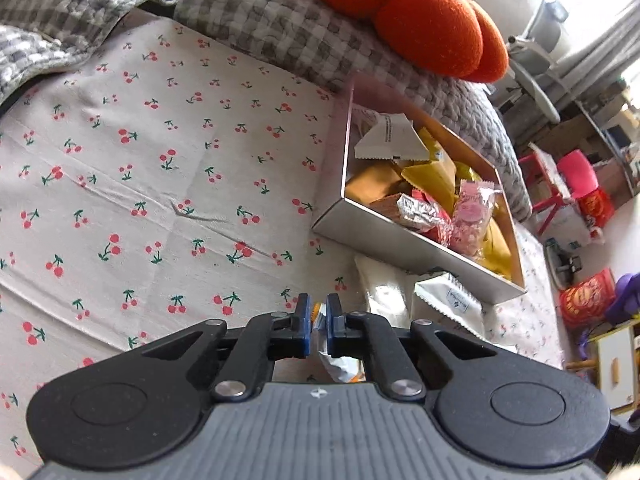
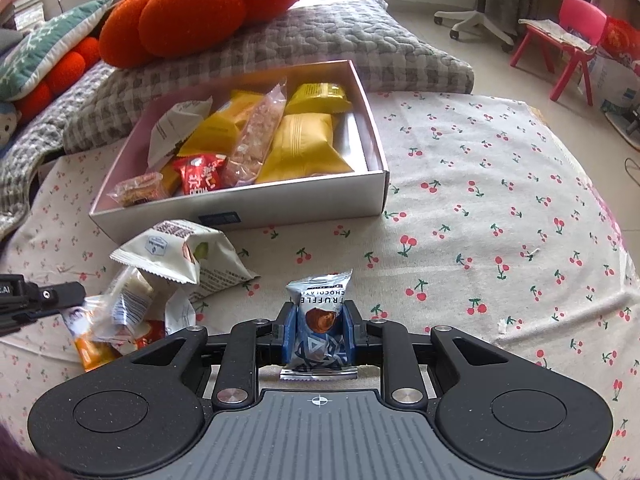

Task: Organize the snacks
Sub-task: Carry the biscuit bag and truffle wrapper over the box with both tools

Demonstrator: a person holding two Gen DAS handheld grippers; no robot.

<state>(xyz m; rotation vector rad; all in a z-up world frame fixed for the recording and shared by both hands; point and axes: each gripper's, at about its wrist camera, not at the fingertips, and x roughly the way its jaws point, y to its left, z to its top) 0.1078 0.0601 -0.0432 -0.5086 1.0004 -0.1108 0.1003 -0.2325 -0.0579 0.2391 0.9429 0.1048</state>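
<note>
1. Gripping a chocolate truffle packet (image 2: 320, 320), the right gripper (image 2: 319, 334) has its blue pads pressed on both sides of it; the packet stands upright between them, top edge poking above the fingertips, above the cherry-print sheet (image 2: 480, 200).
2. Pinching the edge of a clear snack wrapper (image 1: 332, 360), the left gripper (image 1: 319, 320) has its jaws nearly together; the wrapper shows white and orange in the narrow gap and hangs below the pads.
3. In the right view the left gripper's tip (image 2: 60, 294) enters at 9 o'clock, touching a small heap of packets (image 2: 120, 320) on the sheet.
4. A white packet (image 2: 168, 256) lies at 10 o'clock from the truffle packet, on top of the heap, just beside the box's near wall.
5. The box (image 2: 280, 204) sits at 11 o'clock from the right gripper, open-topped, resting on the sheet; inside lie yellow packets (image 2: 304, 148), a pink clear bag (image 2: 256, 136), a red packet (image 2: 200, 172), a white one (image 2: 176, 128) and a small brown biscuit pack (image 2: 138, 188).
6. In the left view the box (image 1: 400, 240) is at 1 o'clock from the gripper; two white packets (image 1: 420, 300) lie just beside its near wall.
7. Behind the box a grey checked quilt (image 2: 320, 40) carries an orange pumpkin cushion (image 2: 208, 4); a pink chair (image 2: 572, 40) stands on the floor at 2 o'clock.
</note>
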